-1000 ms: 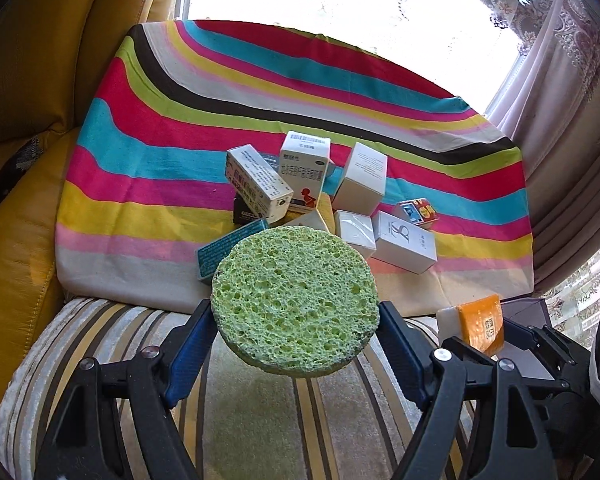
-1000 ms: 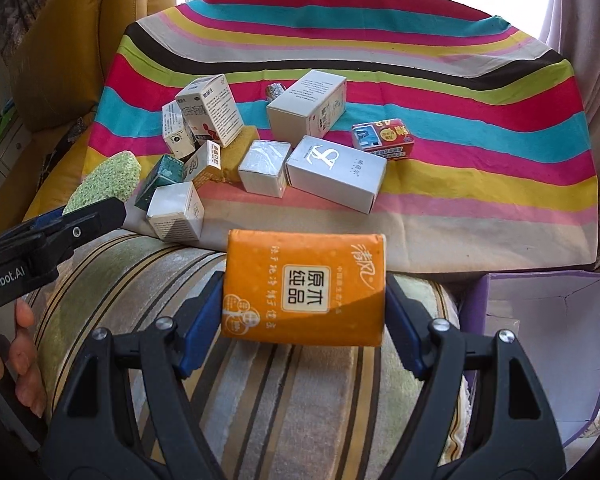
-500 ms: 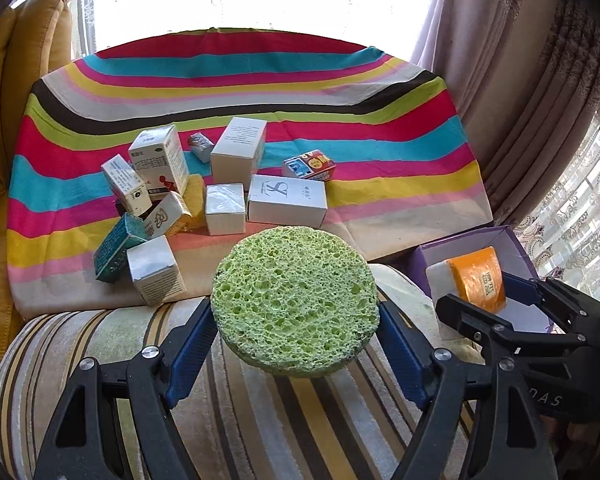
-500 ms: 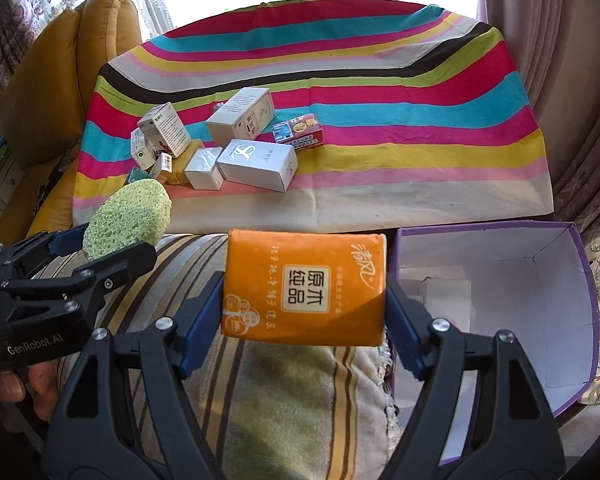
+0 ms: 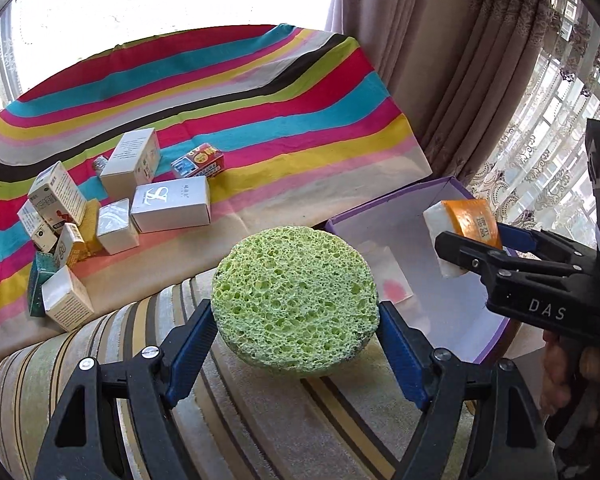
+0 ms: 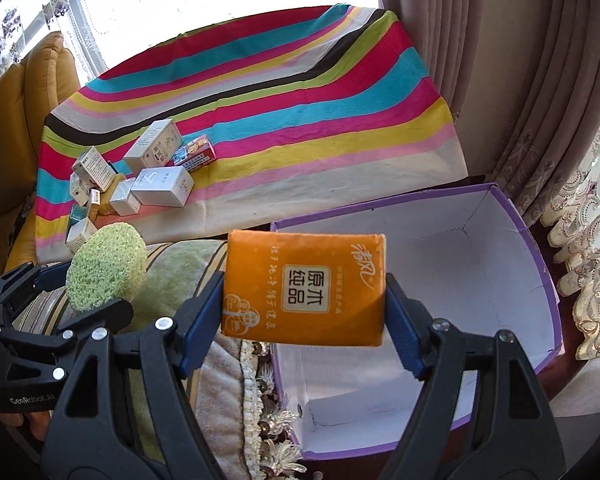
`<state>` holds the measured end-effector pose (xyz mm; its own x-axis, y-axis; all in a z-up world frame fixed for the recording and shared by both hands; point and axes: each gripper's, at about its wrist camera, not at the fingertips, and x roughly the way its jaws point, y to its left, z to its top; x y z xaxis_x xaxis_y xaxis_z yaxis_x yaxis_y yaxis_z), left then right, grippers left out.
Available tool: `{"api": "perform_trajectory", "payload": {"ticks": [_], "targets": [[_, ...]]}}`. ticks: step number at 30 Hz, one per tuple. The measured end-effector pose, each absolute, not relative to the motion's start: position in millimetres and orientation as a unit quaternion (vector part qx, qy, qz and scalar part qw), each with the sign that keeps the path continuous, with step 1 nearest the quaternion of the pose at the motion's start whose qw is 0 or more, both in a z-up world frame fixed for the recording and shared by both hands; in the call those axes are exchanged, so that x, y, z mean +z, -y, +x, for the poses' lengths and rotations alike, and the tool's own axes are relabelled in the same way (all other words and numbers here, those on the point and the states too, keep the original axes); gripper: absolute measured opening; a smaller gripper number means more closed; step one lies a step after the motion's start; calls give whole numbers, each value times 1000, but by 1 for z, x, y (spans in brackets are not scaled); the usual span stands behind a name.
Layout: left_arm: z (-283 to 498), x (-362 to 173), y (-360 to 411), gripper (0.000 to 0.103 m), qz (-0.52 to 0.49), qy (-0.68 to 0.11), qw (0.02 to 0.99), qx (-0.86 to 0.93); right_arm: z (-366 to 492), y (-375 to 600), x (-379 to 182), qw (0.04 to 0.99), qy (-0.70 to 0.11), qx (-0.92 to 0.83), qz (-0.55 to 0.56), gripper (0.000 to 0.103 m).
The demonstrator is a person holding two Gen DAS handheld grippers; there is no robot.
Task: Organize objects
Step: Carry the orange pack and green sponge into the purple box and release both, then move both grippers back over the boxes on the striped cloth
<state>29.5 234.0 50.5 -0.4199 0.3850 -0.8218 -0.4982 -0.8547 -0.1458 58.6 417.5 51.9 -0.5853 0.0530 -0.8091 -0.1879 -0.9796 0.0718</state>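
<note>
A striped cloth [image 5: 228, 92] covered a raised surface in front of a bright window, with beige curtains [image 5: 440, 60] to the right and a yellow armchair [image 6: 24, 120] at left. A cluster of small boxes [image 5: 100, 208] sat at the cloth's left part, near its front edge; among them a white box with a silver logo [image 5: 171, 203] lay flat and a red and blue carton [image 5: 199, 160] lay just behind it. A striped cushion [image 5: 260, 420] lay below the cloth's front edge. An open purple box with a white inside [image 6: 480, 280] stood to the right of the cushion, below the cloth's right front corner.

The left gripper [image 5: 296, 336] had its blue pads pressed on both sides of a round green sponge [image 5: 294, 300], jaws fairly wide, sponge held in the air above the cushion near the purple box's left wall. The right gripper [image 6: 304, 312] clamped an orange tissue pack [image 6: 304, 288] by its two short ends, jaws also fairly wide, pack held above the purple box's left rim. A hand [image 5: 560, 376] gripped the right gripper's handle at the right edge of the left view.
</note>
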Motion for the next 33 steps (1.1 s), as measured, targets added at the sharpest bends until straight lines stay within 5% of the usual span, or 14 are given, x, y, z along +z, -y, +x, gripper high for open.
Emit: {"api": "perform_trajectory", "payload": {"ticks": [19,33], "targets": [[51,54,-312,86,-455,-92,391,795,82,-471,53,157,-78,882,-437,78],[29,61,-257,87,-468,3,364,806,81,-455,70,146,-71,897,-412,91]]}}
